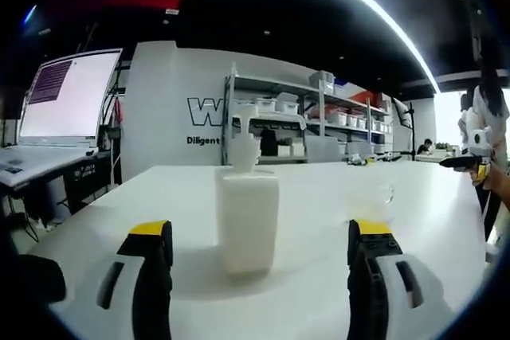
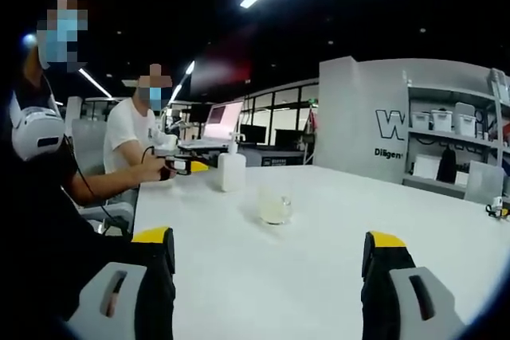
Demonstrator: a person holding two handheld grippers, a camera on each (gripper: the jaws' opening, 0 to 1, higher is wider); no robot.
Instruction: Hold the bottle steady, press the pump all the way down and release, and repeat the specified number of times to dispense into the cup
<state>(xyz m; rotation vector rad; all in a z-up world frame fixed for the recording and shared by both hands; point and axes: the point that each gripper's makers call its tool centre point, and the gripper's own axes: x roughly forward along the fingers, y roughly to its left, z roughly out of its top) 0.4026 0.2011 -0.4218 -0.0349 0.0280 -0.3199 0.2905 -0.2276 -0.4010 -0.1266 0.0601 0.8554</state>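
Note:
A white pump bottle (image 1: 249,212) stands upright on the white table (image 1: 319,292), just beyond and between the jaws of my left gripper (image 1: 261,234), which is open and not touching it. Its pump head (image 1: 243,129) is up. A small clear cup (image 1: 383,195) sits to the bottle's right. In the right gripper view the cup (image 2: 276,209) stands ahead of my open right gripper (image 2: 271,238), with the bottle (image 2: 232,169) farther back. The left gripper (image 2: 185,166), held in a hand, is beside the bottle. The right gripper (image 1: 472,158) shows at the far right edge.
A lit screen (image 1: 68,97) stands on a desk at the left, and shelves with boxes (image 1: 303,117) line the back wall. A seated person in a white shirt (image 2: 131,137) is at the table's far end. A dark-clothed person (image 2: 40,220) is close on the left.

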